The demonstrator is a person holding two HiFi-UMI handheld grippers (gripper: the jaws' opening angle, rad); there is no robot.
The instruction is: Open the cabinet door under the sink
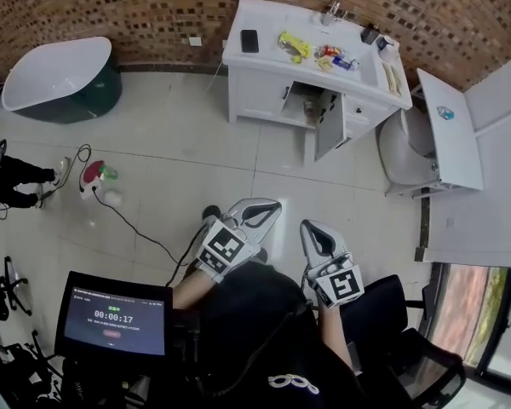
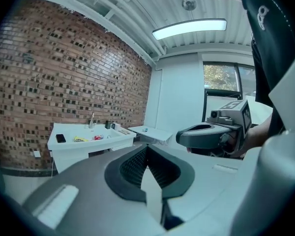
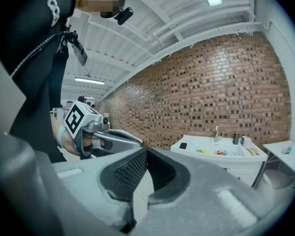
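Note:
The white sink cabinet (image 1: pixel 264 83) stands against the brick wall, far ahead of me. One door (image 1: pixel 330 128) under the sink stands swung open toward the room, and a small item shows inside. My left gripper (image 1: pixel 271 206) and right gripper (image 1: pixel 311 227) hang side by side close to my body, far from the cabinet. Both are shut with nothing between the jaws. In the left gripper view the jaws (image 2: pixel 147 149) meet at the tips, with the cabinet (image 2: pixel 83 144) small at the left and the right gripper (image 2: pixel 206 134) alongside. In the right gripper view the jaws (image 3: pixel 146 154) touch, and the cabinet (image 3: pixel 221 156) sits at the right.
A phone (image 1: pixel 249 40) and several small items lie on the countertop. A toilet (image 1: pixel 404 150) and a white slanted panel (image 1: pixel 450 130) stand right of the cabinet. A bathtub (image 1: pixel 60 79) is at far left. A cable (image 1: pixel 136 228) crosses the floor. A monitor (image 1: pixel 115 322) is by my left.

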